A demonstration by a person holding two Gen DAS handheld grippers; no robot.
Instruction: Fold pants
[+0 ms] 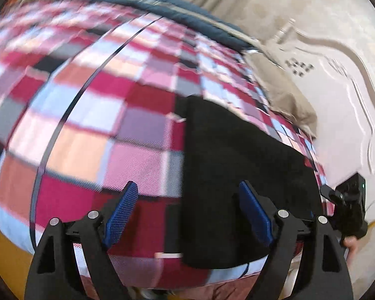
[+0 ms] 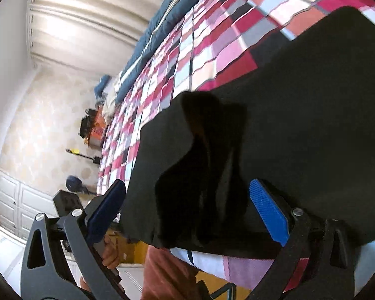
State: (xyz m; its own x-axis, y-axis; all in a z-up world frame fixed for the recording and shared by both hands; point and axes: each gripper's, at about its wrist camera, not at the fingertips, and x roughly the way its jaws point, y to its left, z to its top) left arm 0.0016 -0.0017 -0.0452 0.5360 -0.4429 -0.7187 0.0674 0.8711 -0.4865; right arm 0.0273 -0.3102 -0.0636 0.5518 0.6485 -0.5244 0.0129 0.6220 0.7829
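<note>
Black, matte, soft-looking fabric pants (image 1: 240,175) are lying folded into a flat rectangular slab on the checked red, pink and pale-blue woven bedspread (image 1: 92,115). The left gripper (image 1: 188,215) is holding its ribbed blue pads wide apart and empty, straddling the slab's left edge. The right gripper (image 2: 191,212) is likewise gaping wide, hovering over a rumpled fold.

One pair of black pants (image 1: 242,175), one checked bedspread (image 1: 100,115), two grippers, four blue pads (image 2: 268,211).
</note>
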